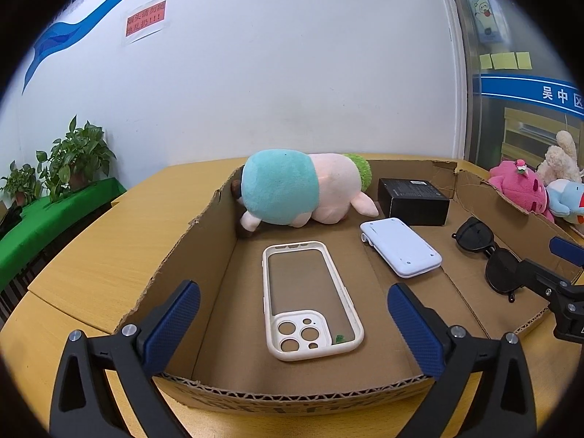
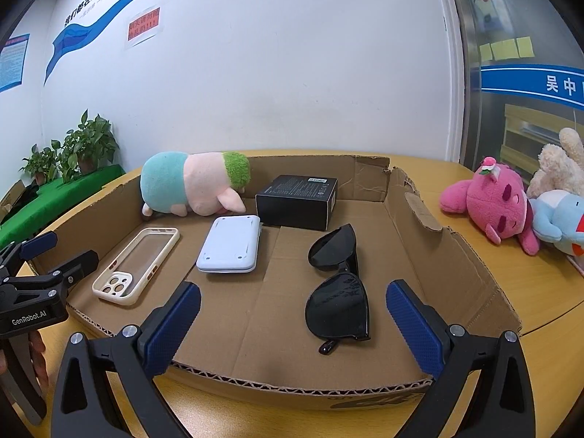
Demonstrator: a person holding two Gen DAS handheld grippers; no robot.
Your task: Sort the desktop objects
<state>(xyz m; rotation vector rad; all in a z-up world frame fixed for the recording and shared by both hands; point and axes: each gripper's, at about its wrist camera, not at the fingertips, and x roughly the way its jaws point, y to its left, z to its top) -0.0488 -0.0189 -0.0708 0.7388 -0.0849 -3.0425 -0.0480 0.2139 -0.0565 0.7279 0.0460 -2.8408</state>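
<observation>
We see a shallow brown corrugated cardboard tray (image 2: 419, 204), matt and rough-edged, on a smooth yellow wood-grain table (image 1: 91, 255). Inside lie a fuzzy cloth teal-and-pink plush pig (image 1: 292, 189), glossy black plastic sunglasses (image 2: 337, 284), a cream matt phone case (image 1: 310, 299) and a matt black box (image 2: 297, 200).

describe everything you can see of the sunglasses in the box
The sunglasses are glossy black plastic with dark lenses and a thick frame, temples folded. They lie flat on the floor of the cardboard box, right of the white device and in front of the black box, touching neither. The open right tongs hover near them without contact.
</observation>
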